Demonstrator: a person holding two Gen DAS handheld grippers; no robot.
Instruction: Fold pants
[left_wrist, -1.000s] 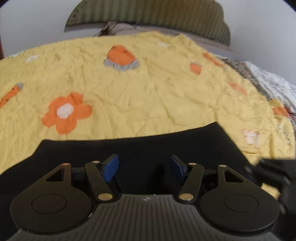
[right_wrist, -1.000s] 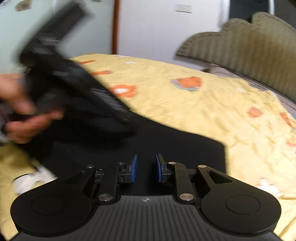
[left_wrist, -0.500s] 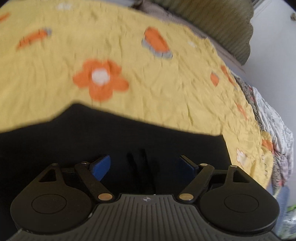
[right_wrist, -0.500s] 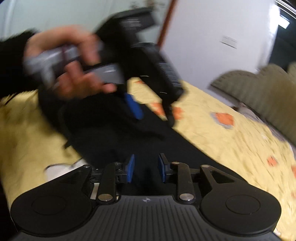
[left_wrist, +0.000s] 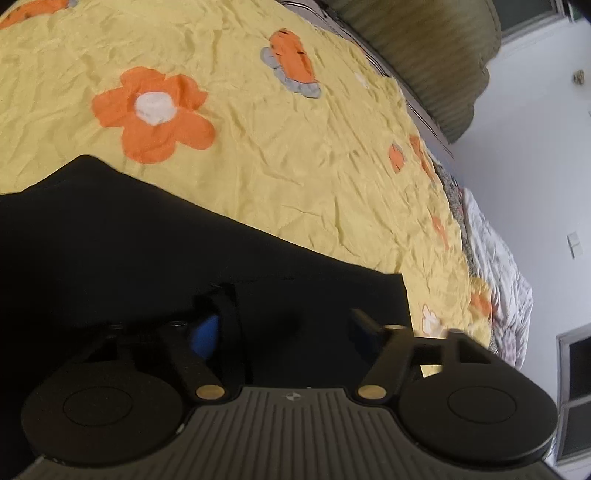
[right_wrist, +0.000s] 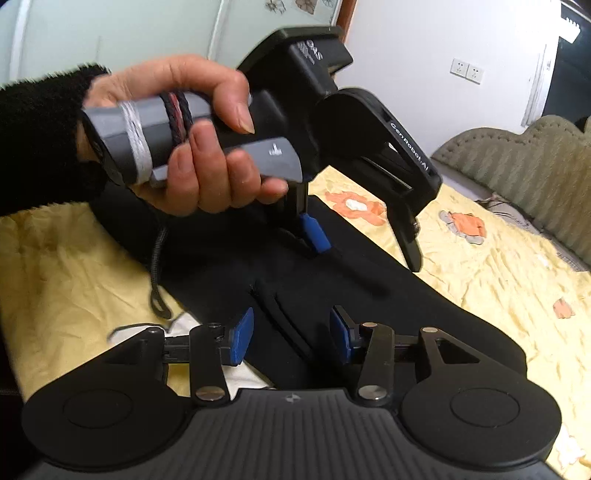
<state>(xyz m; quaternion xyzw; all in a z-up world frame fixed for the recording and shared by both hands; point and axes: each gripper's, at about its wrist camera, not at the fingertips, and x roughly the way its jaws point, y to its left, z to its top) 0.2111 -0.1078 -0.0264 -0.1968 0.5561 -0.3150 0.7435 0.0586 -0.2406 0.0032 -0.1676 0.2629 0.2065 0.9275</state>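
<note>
Two grippers over black pants (right_wrist: 388, 295) spread on the bed's yellow flowered cover (left_wrist: 295, 155), near its front edge. Left gripper (left_wrist: 284, 325) closing, fingers astride a fabric loop, not yet pinching. Right gripper (right_wrist: 291, 332) opening, pads apart above a seam. Hand (right_wrist: 192, 147) gripping the left handle.

1. The left gripper (right_wrist: 364, 240) is black with blue pads; its side says "GenRobot.AI" in white letters.
2. Its grey handle (right_wrist: 147, 136) has white string and a dark braided cord wound round it.
3. The left hand (right_wrist: 199, 147) comes out of a fuzzy black sleeve (right_wrist: 40, 140) at 9 o'clock.
4. The right gripper (right_wrist: 291, 334) has blue pads, black arms, silver screws and a ridged grey top.
</note>
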